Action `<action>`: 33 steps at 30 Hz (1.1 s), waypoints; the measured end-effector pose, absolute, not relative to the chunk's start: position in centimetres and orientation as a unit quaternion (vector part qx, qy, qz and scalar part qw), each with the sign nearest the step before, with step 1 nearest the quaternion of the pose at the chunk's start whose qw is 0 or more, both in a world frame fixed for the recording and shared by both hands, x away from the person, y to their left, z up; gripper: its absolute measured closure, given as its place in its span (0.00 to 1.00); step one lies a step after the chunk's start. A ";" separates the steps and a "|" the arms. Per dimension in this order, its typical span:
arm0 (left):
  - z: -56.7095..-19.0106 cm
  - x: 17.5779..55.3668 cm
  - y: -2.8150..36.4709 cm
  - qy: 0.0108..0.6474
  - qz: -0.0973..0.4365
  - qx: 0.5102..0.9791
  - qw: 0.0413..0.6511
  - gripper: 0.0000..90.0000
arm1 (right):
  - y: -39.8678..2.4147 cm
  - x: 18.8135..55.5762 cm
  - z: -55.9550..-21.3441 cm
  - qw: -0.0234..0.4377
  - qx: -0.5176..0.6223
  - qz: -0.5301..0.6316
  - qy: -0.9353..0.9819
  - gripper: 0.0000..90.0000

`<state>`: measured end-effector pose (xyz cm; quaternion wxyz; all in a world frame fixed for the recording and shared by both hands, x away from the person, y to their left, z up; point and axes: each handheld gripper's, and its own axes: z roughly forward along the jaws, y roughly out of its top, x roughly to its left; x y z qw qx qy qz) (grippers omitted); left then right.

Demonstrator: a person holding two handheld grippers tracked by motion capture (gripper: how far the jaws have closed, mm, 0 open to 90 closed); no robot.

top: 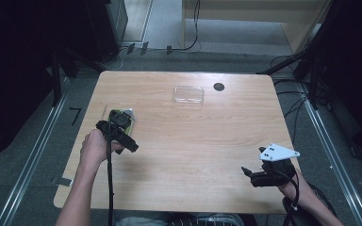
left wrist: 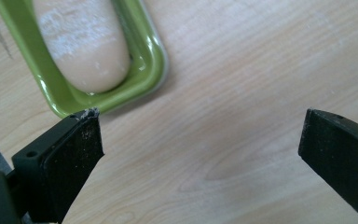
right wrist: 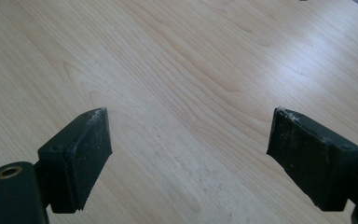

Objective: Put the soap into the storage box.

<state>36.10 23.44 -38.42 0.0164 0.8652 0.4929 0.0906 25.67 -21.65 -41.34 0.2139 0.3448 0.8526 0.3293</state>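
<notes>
Left tongs [left wrist: 200,140] gape beside green tray [left wrist: 151,60] corner.

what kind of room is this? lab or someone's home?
Likely a lab or recording rig, not a home: a lone wooden table in a dark space, metal floor rails beside it, loose cables on grey carpet.

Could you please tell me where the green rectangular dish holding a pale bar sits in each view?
High view: green rectangular dish left of centre, beside the left claw.
Left gripper view: dish upper left.
Right gripper view: dish absent here.
Shared landmark: the light wooden table.
</notes>
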 end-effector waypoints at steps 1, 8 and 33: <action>-38.5 35.7 23.4 0.491 0.088 0.866 0.014 0.00 | -21.7 25.7 -41.4 0.214 0.344 0.330 0.853 0.15; -38.7 34.6 23.2 0.481 0.079 0.873 0.004 0.00 | -21.7 25.7 -41.4 0.215 0.344 0.330 0.852 0.15; -40.8 30.4 22.8 0.451 0.045 0.891 -0.024 0.00 | -21.7 25.7 -41.4 0.215 0.343 0.330 0.853 0.15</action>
